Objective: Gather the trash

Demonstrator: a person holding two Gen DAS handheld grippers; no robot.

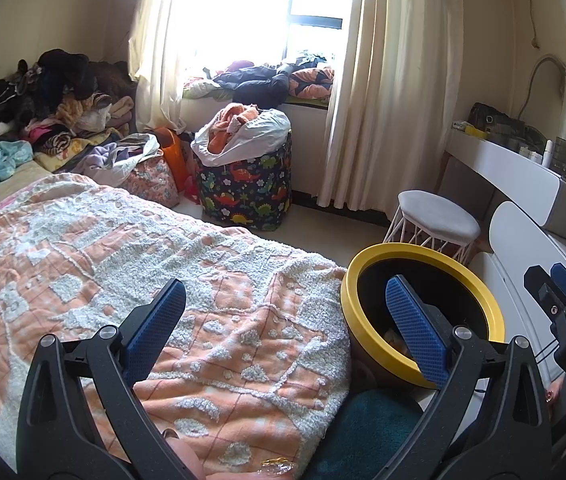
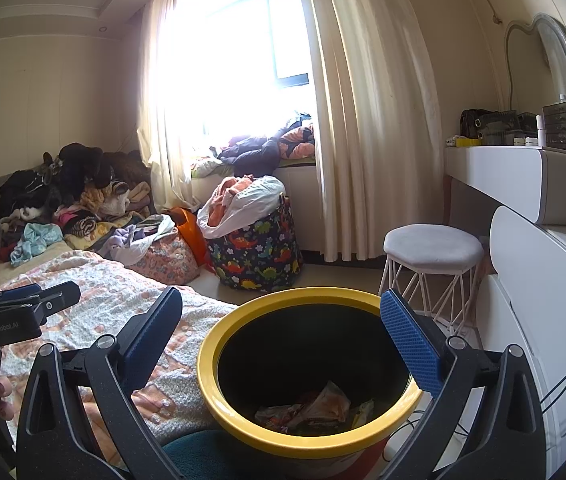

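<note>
A black bin with a yellow rim [image 2: 219, 332] stands on the floor beside the bed; in the left wrist view the bin's rim [image 1: 479, 280] is at the right. Crumpled wrappers [image 2: 315, 404] lie at its bottom. My right gripper [image 2: 281, 316] is open and empty, right above the bin's mouth. My left gripper [image 1: 285, 300] is open and empty, over the orange and white blanket [image 1: 123, 248] at the bed's edge. A shiny wrapper piece [image 1: 277, 466] shows at the bottom edge on the blanket. The right gripper also shows in the left wrist view [image 1: 563, 284], at the right edge.
A white stool [image 2: 433, 248] stands behind the bin, a white dresser [image 2: 523, 184] to the right. A dinosaur-print laundry bag [image 2: 259, 240] and a floral bag [image 2: 163, 256] sit by the window. Clothes [image 2: 67, 196] are piled at the bed's far end.
</note>
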